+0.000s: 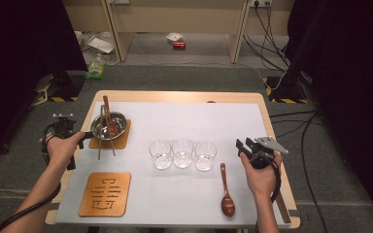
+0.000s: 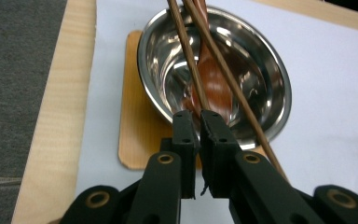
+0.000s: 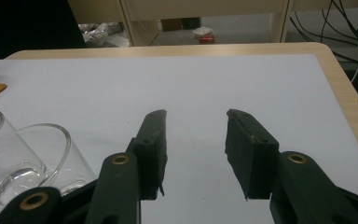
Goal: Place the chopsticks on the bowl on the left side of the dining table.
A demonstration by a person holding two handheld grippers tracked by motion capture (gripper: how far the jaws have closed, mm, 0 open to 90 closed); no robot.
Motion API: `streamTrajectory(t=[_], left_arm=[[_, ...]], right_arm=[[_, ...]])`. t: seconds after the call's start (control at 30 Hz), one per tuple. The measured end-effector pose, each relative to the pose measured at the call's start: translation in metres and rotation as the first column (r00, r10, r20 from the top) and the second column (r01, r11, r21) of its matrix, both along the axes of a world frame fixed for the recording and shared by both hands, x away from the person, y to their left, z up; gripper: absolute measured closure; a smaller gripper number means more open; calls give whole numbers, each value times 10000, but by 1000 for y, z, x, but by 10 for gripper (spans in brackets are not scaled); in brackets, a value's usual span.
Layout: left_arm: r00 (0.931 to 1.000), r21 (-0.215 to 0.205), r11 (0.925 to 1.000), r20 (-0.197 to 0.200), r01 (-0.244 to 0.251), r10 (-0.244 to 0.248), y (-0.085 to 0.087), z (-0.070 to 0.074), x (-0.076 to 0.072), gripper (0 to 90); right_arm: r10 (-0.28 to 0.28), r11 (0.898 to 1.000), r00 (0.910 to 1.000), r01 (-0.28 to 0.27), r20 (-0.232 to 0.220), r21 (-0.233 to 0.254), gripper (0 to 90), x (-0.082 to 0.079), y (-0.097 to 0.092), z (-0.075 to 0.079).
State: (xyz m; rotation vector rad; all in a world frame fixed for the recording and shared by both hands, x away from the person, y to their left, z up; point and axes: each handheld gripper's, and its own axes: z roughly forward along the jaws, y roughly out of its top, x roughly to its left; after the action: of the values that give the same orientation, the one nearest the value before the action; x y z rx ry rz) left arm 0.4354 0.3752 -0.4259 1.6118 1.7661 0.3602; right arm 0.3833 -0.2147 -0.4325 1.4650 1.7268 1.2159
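Although the setting looks partly laid, the nearest items remain unplaced: a patterned wooden coaster (image 1: 105, 193) lies bare at the near left of the table (image 1: 184, 97), and a wooden spoon (image 1: 227, 195) lies loose on the white sheet (image 1: 189, 121) at the near right, just beside the right hand (image 1: 257, 177).

Further in, three empty glasses (image 1: 182, 154) stand in a row at mid-table, touching or nearly so; none sits on a coaster.

The right claw (image 3: 193, 140) stands level with that row, its jaws apart with nothing between them, over bare sheet. I judge it idle.

The left claw (image 2: 195, 122) is at the near rim of the steel bowl (image 2: 261, 79). Its jaws stand drawn together, with a narrow slit between the tips. One of the two chopsticks (image 2: 193, 70) runs down to that slit, but whether it is pinched or merely passes behind the tips I cannot tell.

At the far left, the bowl rests on a second wooden coaster (image 1: 121, 141), with a second wooden spoon (image 2: 212, 77) inside it and the chopsticks laid across it, their ends overhanging the near rim.

Judgement: the bowl station appears the only one assembled, and the chopsticks are the item in hand. The bare coaster, loose spoon and glasses appear outstanding; roughly the early part of the work.
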Motion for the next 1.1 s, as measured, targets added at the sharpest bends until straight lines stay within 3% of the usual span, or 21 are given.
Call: streamTrajectory(t=[0.23, 0.5, 1.1], left_arm=[[9985, 179, 9991, -384, 393, -385, -1, -11, -15, 851], [9930, 150, 9961, -813, 871, -856, -12, -23, -18, 852], [9790, 210, 9820, -848, 1876, -1852, -52, -24, -8, 852]], right_arm=[[6, 10000, 10000, -7, -57, -49, 586, 0, 1, 0], [24, 10000, 10000, -24, -89, -27, 586, 0, 2, 0], [53, 10000, 9999, -53, -146, -35, 586, 0, 2, -2]])
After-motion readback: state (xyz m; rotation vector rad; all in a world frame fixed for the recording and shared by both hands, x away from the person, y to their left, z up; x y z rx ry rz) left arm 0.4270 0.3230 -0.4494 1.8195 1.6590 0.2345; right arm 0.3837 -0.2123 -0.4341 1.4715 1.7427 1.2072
